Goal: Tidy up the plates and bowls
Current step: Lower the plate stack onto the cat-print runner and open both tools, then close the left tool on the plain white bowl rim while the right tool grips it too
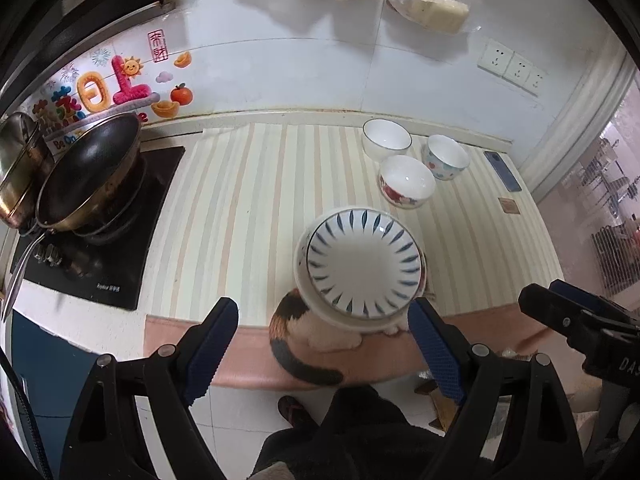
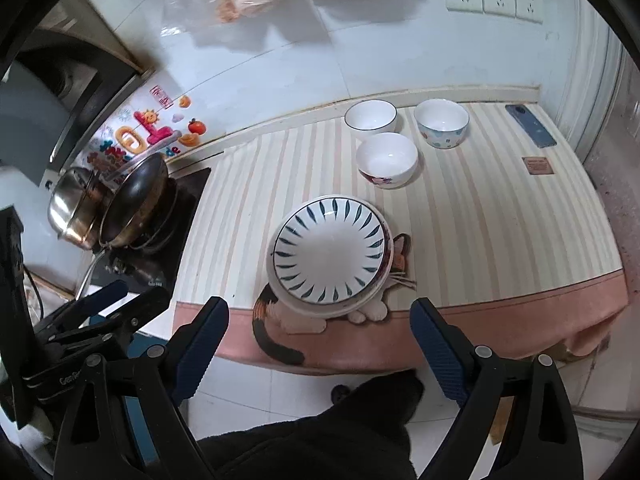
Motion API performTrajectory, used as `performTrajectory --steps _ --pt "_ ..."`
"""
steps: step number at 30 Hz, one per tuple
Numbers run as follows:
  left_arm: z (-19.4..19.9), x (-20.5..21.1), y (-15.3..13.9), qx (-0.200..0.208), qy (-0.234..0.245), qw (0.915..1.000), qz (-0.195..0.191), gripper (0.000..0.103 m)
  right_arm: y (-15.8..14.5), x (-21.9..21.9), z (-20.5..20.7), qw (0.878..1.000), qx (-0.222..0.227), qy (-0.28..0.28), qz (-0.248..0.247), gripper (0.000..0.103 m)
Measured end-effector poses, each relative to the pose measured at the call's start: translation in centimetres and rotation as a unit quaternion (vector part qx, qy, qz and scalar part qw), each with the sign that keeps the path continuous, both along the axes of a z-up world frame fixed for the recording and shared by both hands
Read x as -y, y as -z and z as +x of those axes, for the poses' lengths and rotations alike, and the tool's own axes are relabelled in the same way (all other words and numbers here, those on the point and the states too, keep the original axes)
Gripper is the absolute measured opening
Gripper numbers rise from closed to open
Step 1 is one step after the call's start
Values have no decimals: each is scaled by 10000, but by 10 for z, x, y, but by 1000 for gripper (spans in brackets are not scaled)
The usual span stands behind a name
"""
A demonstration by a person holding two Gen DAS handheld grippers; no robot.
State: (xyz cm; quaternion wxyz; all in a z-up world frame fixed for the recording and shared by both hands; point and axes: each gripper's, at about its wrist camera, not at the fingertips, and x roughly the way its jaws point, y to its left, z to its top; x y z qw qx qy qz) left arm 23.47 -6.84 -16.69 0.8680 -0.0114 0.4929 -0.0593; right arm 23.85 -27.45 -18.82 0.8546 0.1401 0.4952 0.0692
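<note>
A stack of plates topped by a white plate with blue leaf strokes [image 1: 362,266] [image 2: 330,250] sits near the counter's front edge. Three bowls stand behind it: a plain white one with a dark rim [image 1: 386,139] [image 2: 371,116], a red-flowered one [image 1: 407,181] [image 2: 387,159], and a blue-patterned one [image 1: 447,157] [image 2: 441,122]. My left gripper [image 1: 323,314] is open and empty, held in front of and below the stack. My right gripper [image 2: 319,318] is open and empty, also in front of the stack. Each gripper shows at the edge of the other's view.
The counter carries a striped cloth [image 2: 480,208] with a cat print and a pink front band. A stove with a dark wok [image 1: 90,172] [image 2: 136,200] and a steel pot [image 2: 74,204] is at left. A phone [image 2: 530,126] and a small brown card [image 2: 537,165] lie at right.
</note>
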Motion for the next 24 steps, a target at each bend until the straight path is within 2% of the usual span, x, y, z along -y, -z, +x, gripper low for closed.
performTrajectory --steps 5,10,16,19,24 --pt "48 24 16 -90 -108 9998 -103 87 19 40 50 9995 -193 46 253 94" --pt "110 56 40 -287 -147 9994 -113 87 51 86 113 9982 -457 182 329 94" --pt "194 99 84 -876 -64 9961 -97 87 102 133 190 9932 -982 140 608 94" --pt "232 118 116 -1285 -34 9916 -112 87 126 147 225 9908 -1123 60 750 94" --pt "273 136 153 -1698 -55 9853 -171 87 163 161 274 9883 -1267 -66 849 94"
